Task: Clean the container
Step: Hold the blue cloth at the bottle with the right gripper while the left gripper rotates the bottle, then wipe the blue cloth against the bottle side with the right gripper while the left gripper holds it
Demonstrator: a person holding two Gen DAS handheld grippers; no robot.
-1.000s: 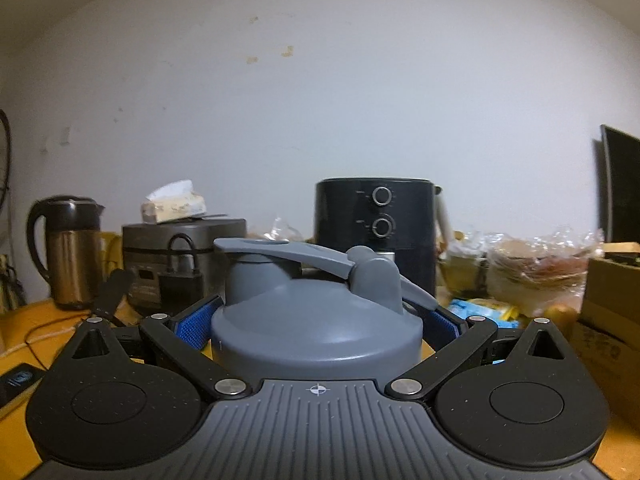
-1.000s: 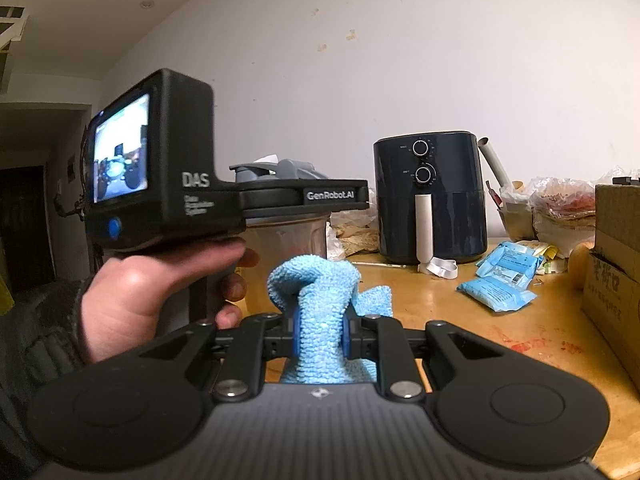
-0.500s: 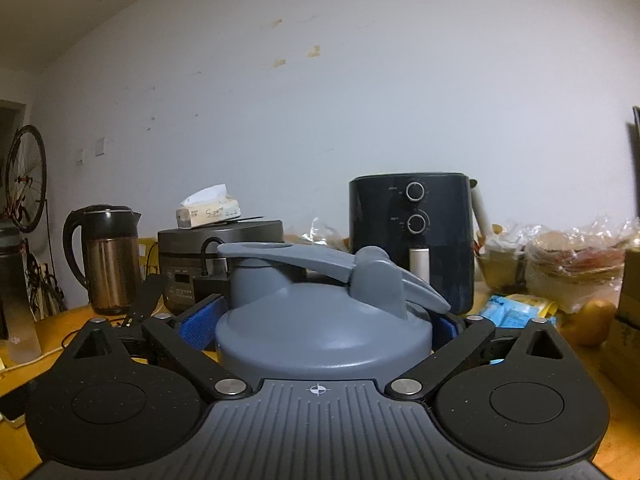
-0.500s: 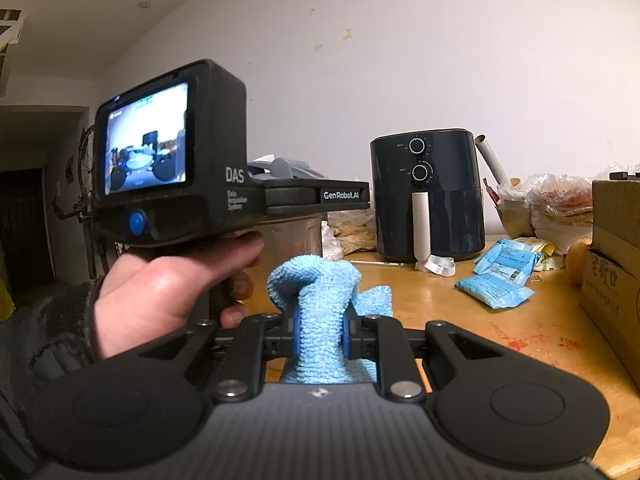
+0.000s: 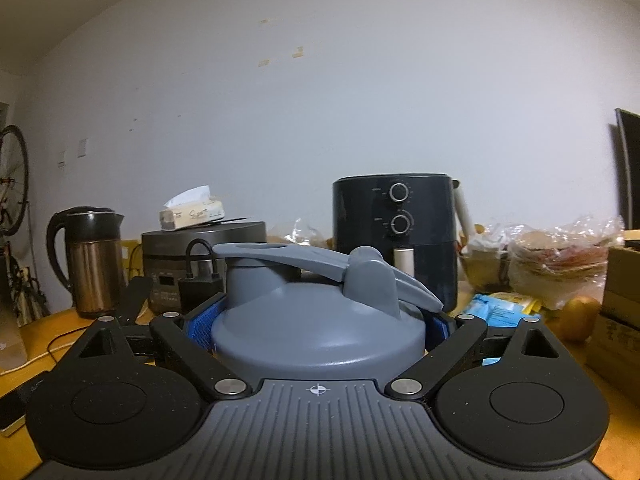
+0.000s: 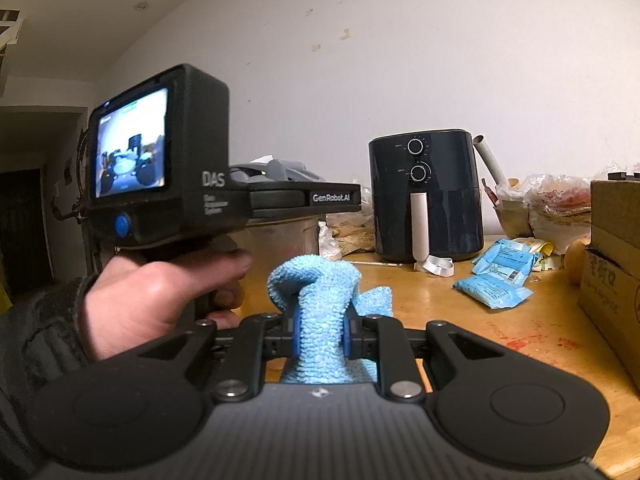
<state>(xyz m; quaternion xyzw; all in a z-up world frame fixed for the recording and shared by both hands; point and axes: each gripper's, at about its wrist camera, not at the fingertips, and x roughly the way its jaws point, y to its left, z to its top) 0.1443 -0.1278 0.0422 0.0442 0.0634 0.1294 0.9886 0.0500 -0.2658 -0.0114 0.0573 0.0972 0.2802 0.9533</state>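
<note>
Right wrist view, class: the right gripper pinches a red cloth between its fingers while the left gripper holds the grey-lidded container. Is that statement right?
Not quite. The cloth is light blue, not red, as the right wrist view shows. The rest stands: the right gripper pinches it, and the left gripper holds the grey-lidded container.

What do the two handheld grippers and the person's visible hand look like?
The right gripper and the left gripper have black linkages, blue finger pads and a ribbed grey body. The left unit carries a lit screen, a blue button and "DAS" and "GenRobot.AI" lettering. The left hand is bare, with a dark sleeve.
</note>
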